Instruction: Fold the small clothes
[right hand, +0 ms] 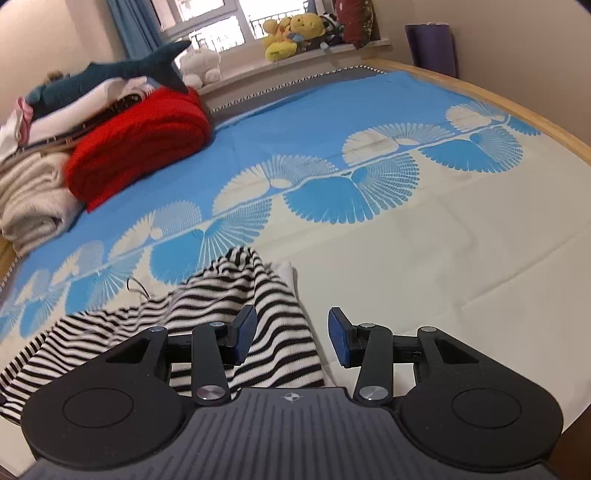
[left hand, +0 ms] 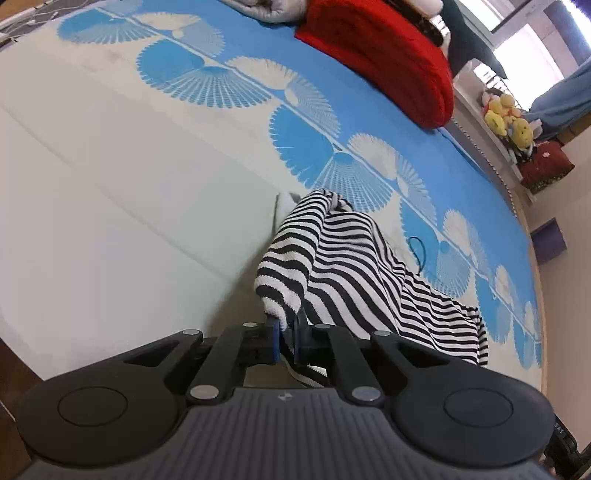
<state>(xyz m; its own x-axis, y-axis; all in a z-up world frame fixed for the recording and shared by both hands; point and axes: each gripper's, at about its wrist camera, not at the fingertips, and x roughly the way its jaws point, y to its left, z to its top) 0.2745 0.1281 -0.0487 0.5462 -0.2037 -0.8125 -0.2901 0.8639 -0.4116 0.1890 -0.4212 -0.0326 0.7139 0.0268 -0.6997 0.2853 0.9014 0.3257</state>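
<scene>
A black-and-white striped garment (left hand: 351,266) lies bunched on the bed sheet (left hand: 110,221). My left gripper (left hand: 287,334) is shut on a rolled edge of the striped garment and holds it lifted off the sheet. In the right wrist view the same garment (right hand: 229,306) lies under and left of my right gripper (right hand: 291,334), which is open and empty just above the garment's right edge. A small white cloth (right hand: 286,273) peeks out beyond the garment.
A folded red blanket (right hand: 136,140) and a stack of folded cream and white laundry (right hand: 33,199) sit at the far left of the bed. A plush shark (right hand: 122,70) lies on the stack. Plush toys (right hand: 295,33) line the windowsill. A wooden bed frame (right hand: 517,110) bounds the right side.
</scene>
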